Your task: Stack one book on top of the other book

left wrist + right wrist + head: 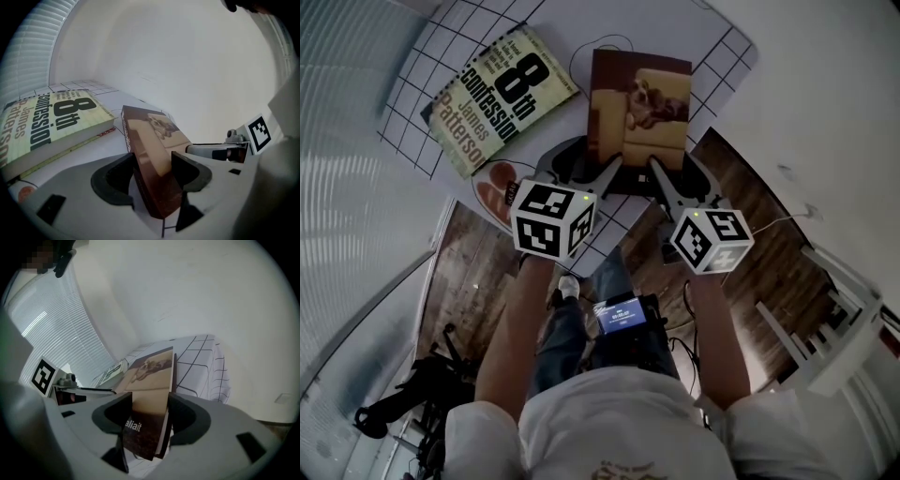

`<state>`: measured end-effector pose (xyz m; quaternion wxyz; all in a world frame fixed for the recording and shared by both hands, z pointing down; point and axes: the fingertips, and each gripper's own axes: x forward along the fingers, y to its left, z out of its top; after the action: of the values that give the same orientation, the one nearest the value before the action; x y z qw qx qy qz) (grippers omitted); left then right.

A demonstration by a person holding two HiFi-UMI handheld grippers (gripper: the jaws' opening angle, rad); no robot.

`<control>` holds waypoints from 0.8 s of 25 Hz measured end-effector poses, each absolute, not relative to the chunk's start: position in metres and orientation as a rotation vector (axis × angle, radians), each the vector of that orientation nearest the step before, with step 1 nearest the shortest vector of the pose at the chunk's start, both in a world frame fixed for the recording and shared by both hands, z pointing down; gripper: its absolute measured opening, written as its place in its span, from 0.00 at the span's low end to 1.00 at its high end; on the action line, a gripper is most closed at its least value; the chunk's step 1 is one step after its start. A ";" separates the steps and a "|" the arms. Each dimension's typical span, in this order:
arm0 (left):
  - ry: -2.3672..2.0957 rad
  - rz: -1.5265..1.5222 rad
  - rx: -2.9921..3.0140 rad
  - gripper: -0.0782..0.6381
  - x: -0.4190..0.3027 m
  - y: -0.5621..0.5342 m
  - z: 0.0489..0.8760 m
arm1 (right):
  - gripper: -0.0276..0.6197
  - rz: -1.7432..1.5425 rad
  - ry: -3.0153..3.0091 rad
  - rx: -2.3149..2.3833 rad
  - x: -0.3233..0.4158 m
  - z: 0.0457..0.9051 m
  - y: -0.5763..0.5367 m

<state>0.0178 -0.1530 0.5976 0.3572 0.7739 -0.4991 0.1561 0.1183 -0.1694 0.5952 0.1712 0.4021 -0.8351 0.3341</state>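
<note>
While the brown book [639, 103] sits on the grid cloth [712, 56] just right of the green book [497, 98] and apart from it, both tools have its near edge. The left gripper [589, 171] is clamped on the near-left part and the right gripper [667, 173] pinches the near-right part, with the cover between the pads in both gripper views. This looks like the grasp before lift-off, with nothing stacked yet; the next move probably needs an even two-handed raise, a carry left over the green book, and a square set-down so it doesn't slip.
</note>
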 end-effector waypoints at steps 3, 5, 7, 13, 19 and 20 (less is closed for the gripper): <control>-1.279 0.412 2.014 0.48 0.021 -0.151 0.593 | 0.42 0.950 -2.371 1.148 0.122 0.591 -0.166; -1.280 0.420 2.026 0.48 0.024 -0.150 0.589 | 0.42 0.948 -2.375 1.150 0.125 0.587 -0.164; -1.283 0.427 2.035 0.48 0.025 -0.149 0.583 | 0.42 0.952 -2.383 1.151 0.126 0.582 -0.163; -1.287 0.441 2.063 0.48 0.026 -0.147 0.561 | 0.41 0.943 -2.408 1.155 0.127 0.561 -0.158; -1.294 0.462 2.071 0.48 0.028 -0.140 0.541 | 0.41 0.955 -2.428 1.135 0.129 0.543 -0.150; -1.294 0.463 2.070 0.48 0.028 -0.139 0.537 | 0.41 0.951 -2.433 1.126 0.130 0.539 -0.149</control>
<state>0.0284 -0.1390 0.5372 0.3223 0.7887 -0.4930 0.1763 0.1297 -0.1488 0.5394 0.1481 0.3915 -0.8459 0.3307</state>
